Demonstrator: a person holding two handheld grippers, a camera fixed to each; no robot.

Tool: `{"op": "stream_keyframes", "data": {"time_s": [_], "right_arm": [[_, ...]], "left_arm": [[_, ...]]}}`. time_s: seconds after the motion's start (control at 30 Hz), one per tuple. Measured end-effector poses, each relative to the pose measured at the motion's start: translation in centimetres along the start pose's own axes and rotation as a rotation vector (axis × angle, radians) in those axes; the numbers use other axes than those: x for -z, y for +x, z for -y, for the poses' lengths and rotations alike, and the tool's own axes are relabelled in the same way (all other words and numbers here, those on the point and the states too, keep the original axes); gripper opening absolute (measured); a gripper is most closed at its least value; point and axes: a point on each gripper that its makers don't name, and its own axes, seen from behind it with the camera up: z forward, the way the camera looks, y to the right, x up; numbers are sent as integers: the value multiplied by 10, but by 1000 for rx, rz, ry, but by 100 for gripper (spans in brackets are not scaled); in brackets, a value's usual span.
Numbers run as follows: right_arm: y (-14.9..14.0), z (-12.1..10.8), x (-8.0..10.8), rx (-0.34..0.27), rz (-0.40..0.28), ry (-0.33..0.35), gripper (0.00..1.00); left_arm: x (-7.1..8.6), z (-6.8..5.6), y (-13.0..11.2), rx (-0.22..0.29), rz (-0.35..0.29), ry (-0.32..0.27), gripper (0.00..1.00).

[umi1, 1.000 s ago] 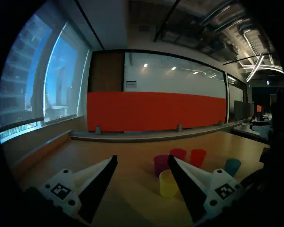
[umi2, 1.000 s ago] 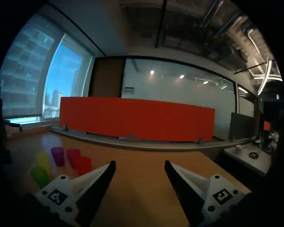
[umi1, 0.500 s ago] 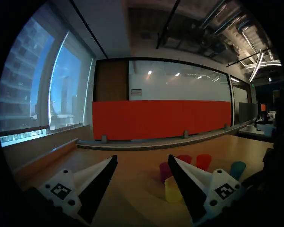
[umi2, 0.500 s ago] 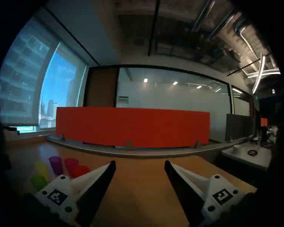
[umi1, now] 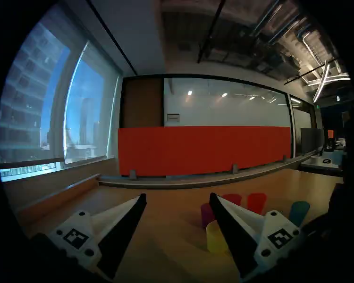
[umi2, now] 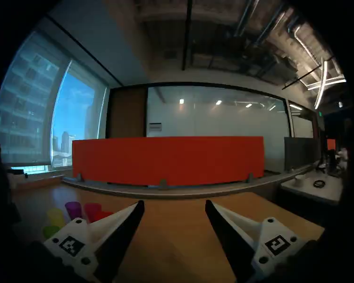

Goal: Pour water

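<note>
Lower in both views than earlier, the cups (umi1: 216,237) stood clustered on the tabletop (umi1: 172,228) near the left claw (umi1: 177,195); it and the right claw (umi2: 173,203) were spread, empty; cups judged light, thin-walled, slippery, so pinch gently at mid-wall.

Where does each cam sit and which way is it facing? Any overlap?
Left gripper view: on the left gripper, low over the wooden table, facing the red partition; own open fingers, colored cups at right.
Right gripper view: on the right gripper, same heading; own open fingers, cups lower left.
Shared: table, partition, cups, window.
</note>
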Motion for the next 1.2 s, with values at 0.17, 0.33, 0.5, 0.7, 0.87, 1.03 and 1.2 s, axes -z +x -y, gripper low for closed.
{"op": "stream_keyframes", "data": {"time_s": [0.17,0.33,0.5,0.7,0.87,1.03,1.2], "right_arm": [[-3,-2,2,21,24,-14,100],[-5,-6,4,40,40,-33,100],[-4,-14,6,38,47,-56,100],[-5,-22,8,21,54,-75,100],[-5,-24,8,15,57,-84,100],[-4,-24,9,8,59,-87,100],[-7,-26,10,-5,67,-94,100]], "left_arm": [[-2,0,-2,-10,-17,24,99],[-3,0,-5,-16,-28,36,99],[-5,0,-8,-26,-36,48,100],[-3,2,-17,-19,-41,55,100],[-3,7,-27,-11,-30,61,100],[-3,9,-35,-17,-27,67,99],[-3,12,-42,-13,-20,73,99]]}}
